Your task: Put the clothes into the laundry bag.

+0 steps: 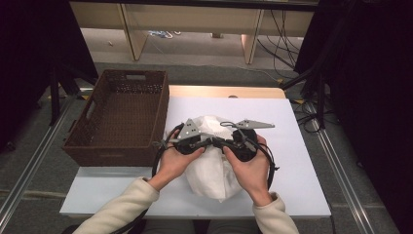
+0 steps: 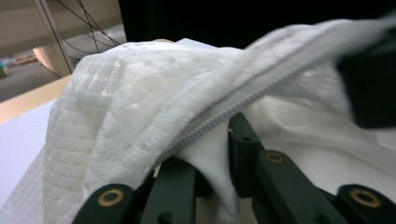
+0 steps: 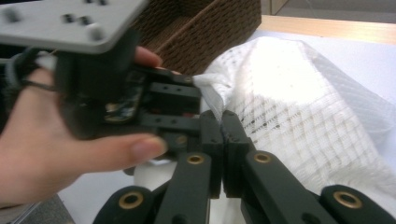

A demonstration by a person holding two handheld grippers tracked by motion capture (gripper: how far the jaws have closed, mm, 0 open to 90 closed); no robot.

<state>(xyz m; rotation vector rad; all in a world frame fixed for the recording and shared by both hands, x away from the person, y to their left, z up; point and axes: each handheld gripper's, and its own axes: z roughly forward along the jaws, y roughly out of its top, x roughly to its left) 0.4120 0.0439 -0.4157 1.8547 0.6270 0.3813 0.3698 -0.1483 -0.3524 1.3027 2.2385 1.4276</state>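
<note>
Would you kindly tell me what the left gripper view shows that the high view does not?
Left gripper view alone: the zipper along the white mesh bag's edge, fabric between that hand-held gripper's jaws. High view alone: the brown wicker basket, both sleeves and the right hand-held gripper. Both share the white mesh bag and the white table.

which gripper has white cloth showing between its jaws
The left gripper: in its own view a fold of the white mesh bag runs down between its parted jaws. The right gripper's jaws meet with no gap.
</note>
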